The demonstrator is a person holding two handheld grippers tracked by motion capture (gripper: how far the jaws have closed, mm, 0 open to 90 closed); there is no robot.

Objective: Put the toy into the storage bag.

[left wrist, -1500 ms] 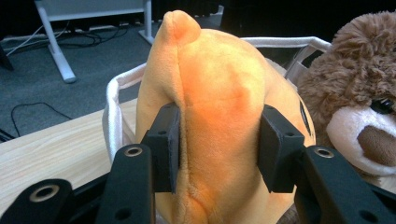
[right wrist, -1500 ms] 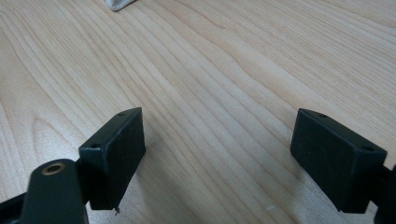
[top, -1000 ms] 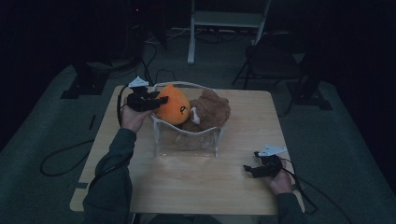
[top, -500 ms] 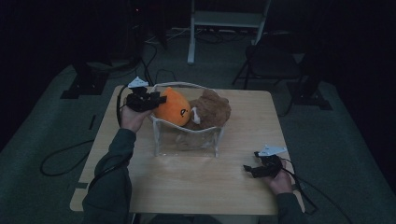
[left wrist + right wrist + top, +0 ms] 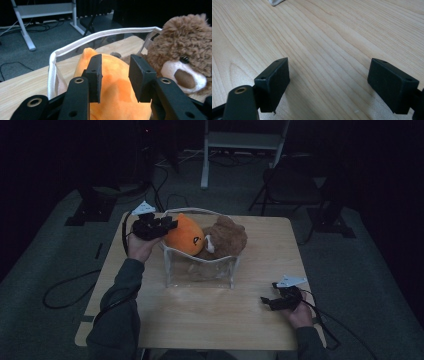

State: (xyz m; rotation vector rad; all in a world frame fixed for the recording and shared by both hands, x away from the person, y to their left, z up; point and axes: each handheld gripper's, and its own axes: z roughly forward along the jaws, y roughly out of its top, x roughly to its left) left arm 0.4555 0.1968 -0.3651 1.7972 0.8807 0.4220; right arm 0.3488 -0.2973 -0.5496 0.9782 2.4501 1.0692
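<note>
A clear bag with a white rim (image 5: 200, 270) stands mid-table and holds an orange plush toy (image 5: 186, 237) and a brown teddy bear (image 5: 226, 237). My left gripper (image 5: 167, 226) reaches in from the left at the bag's top. In the left gripper view its jaws (image 5: 116, 67) have just been closing and now pinch the orange plush (image 5: 115, 82) between the pads. The bear (image 5: 185, 50) sits just to the right, and the bag rim (image 5: 100, 37) curves behind. My right gripper (image 5: 267, 302) rests on the table at the front right, open (image 5: 329, 82) over bare wood.
The wooden table (image 5: 260, 270) has free room in front of and to the right of the bag. Cables trail on the floor to the left (image 5: 65, 287). A chair (image 5: 290, 185) and a white stand (image 5: 240, 140) are behind the table.
The left gripper has stayed at the orange plush and barely shifted. The right hand and gripper have not moved.
</note>
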